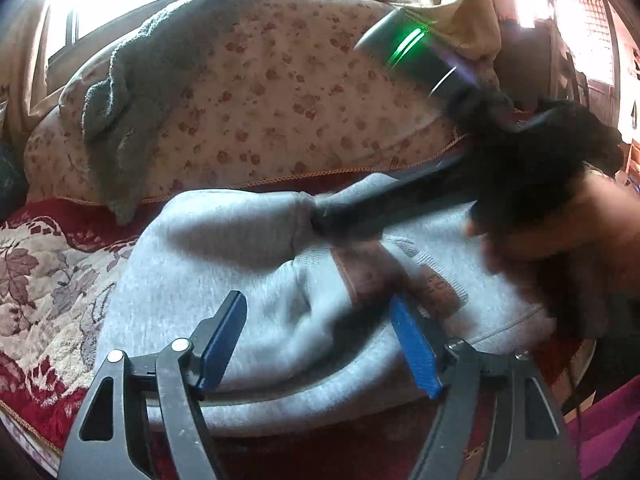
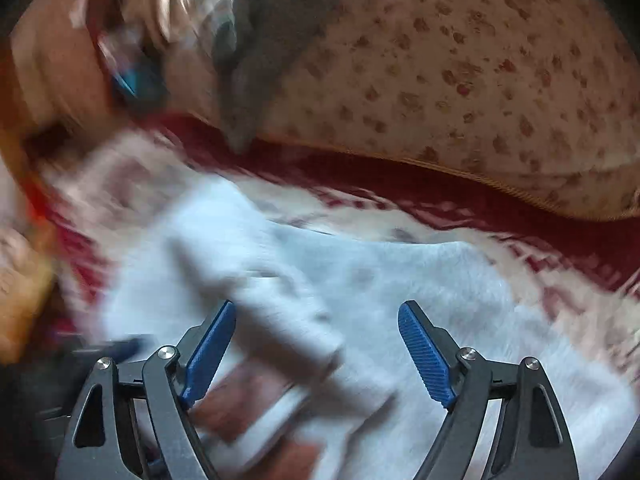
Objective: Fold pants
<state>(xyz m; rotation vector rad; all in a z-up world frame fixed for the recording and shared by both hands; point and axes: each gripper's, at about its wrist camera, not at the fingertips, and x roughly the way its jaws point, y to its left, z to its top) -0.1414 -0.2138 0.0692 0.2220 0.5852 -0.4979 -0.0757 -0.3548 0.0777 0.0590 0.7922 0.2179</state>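
The grey pants (image 1: 248, 280) lie bunched in a thick, folded heap on the red patterned bedspread (image 1: 44, 264), filling the centre and lower half of the left wrist view; in the right wrist view they spread pale and blurred across the lower middle of the frame. A brownish label patch (image 1: 372, 276) shows on the cloth near the ribbed waistband, just right of centre.

The left gripper (image 1: 316, 340) sits at the bottom of its frame with its blue pads spread apart over the heap; the cloth lies under and between them, but the pads do not press on it. The right gripper (image 2: 316, 352) also stands wide, its pads apart with fabric below and nothing pinched. In the left wrist view that same tool reaches in from the right, its dark fingers ending on a ridge of cloth at mid-frame, with the person's hand (image 1: 560, 224) on its handle (both blurred).

Judging from the open jaws and the doubled cloth, a fold has been laid down and released, so the step in hand looks like the gap between folds. The next move probably calls for picking a fresh edge, likely the waistband side or the far end of the heap, with both claws closing on it evenly so the layers beneath stay put.

A floral pillow (image 1: 280, 92) with a grey towel (image 1: 132, 92) draped over it fills the upper part of the frame.
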